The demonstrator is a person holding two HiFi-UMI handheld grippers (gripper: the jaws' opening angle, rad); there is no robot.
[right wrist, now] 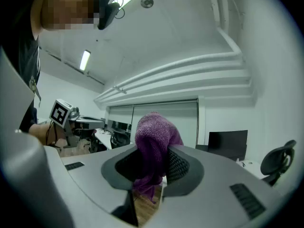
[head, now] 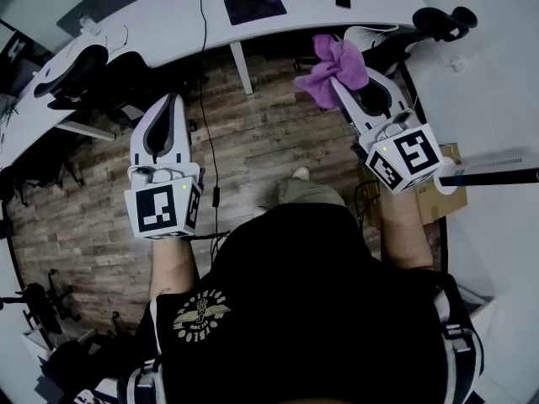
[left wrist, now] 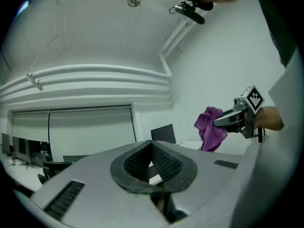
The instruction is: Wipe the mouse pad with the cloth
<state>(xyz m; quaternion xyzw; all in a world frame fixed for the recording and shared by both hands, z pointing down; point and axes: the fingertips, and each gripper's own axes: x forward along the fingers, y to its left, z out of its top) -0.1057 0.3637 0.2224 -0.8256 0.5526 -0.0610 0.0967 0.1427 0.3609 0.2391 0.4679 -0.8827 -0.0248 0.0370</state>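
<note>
The head view looks steeply down from above the person's torso (head: 312,301), so the purple cloth (head: 335,67) lies well below it, toward the upper right, with the white desk (head: 278,25) just beyond the cloth. The left gripper view rides low behind the left gripper (left wrist: 152,151), tilted up at the wall (left wrist: 223,70) and ceiling (left wrist: 85,27), and has the cloth some way off to its right. The right gripper view, behind the right gripper (right wrist: 159,158) and tilted up likewise, has the cloth close up at centre; all three views share that cloth, and each gripper view catches the other gripper.
</note>
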